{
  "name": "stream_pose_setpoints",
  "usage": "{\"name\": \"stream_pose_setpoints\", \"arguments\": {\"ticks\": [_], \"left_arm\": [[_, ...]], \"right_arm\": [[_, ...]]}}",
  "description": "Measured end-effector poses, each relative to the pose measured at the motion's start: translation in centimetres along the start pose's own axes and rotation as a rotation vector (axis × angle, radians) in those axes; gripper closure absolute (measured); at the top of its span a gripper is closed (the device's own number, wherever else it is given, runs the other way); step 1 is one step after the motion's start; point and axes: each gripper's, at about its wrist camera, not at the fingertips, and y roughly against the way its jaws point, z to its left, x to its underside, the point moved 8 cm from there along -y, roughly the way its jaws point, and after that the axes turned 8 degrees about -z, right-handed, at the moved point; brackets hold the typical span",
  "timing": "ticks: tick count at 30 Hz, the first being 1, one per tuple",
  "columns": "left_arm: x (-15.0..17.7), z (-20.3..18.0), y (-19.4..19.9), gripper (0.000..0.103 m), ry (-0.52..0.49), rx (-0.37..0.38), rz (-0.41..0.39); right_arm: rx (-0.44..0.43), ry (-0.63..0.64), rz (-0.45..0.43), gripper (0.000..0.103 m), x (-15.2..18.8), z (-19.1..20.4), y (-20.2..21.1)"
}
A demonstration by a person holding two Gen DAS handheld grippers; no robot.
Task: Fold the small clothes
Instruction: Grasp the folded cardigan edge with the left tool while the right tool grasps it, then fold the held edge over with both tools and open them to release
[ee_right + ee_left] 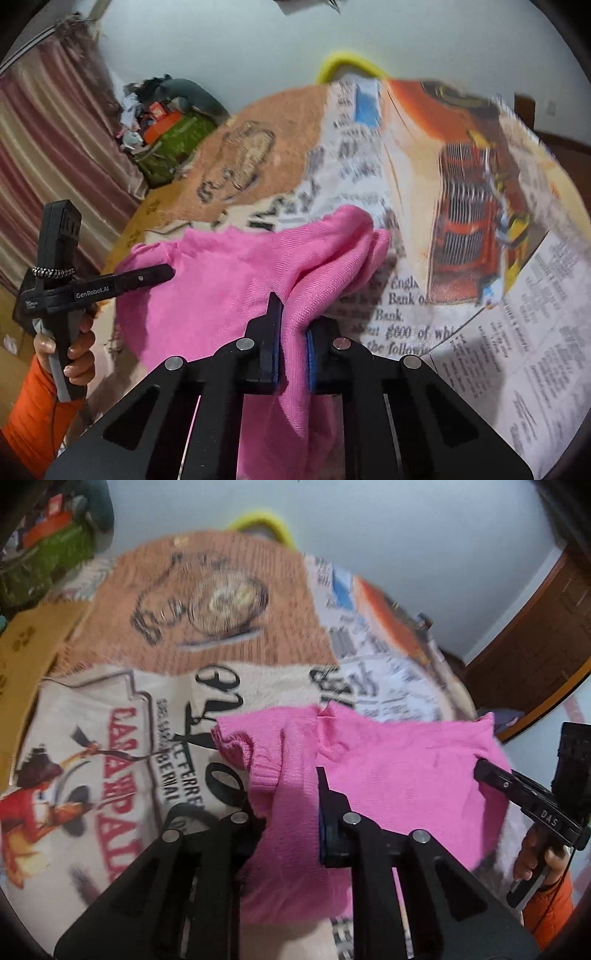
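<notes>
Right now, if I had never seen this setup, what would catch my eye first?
The bright pink knitted garment grabs you first, stretched in mid-air between the two black grippers: the left gripper pinches one edge and the right gripper is clamped on the other. Behind it lies a blanket printed with newspaper text and posters, spread over the surface. At the far edge peeks a yellow curved object.

Left wrist view: looks forward along the left gripper [284, 812], close over a pink knitted garment [388, 775], toward a pale wall.
Right wrist view: faces likewise from the right gripper [293, 354], equally near.
Shared: garment, printed newspaper-pattern blanket [480, 332], and each view shows the other gripper.
</notes>
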Motion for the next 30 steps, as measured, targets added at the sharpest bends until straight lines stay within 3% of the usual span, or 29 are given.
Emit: {"name": "stream_pose_setpoints", "arguments": {"ticks": [10,15,22,30], "left_arm": [[-2.1,1.1,14.4,0.087,-0.046,-0.061,-0.213],[-1.2,3.9,18.7,0.086,-0.03,-0.101,-0.237],[3.0,8.6,17.8,0.086,0.036,-0.121,-0.13],[8.1,13.2,10.9,0.086,0.085,-0.166,0.025]], "right_arm": [[-0.085,0.1,-0.108,0.094,-3.1,9.5,5.6],[-0.126,0.141,-0.118,0.094,-3.0,14.6,6.3],[-0.156,0.145,-0.042,0.094,0.0,17.3,3.1],[-0.093,0.126,0.129,0.094,5.2,15.2,-3.5]]}}
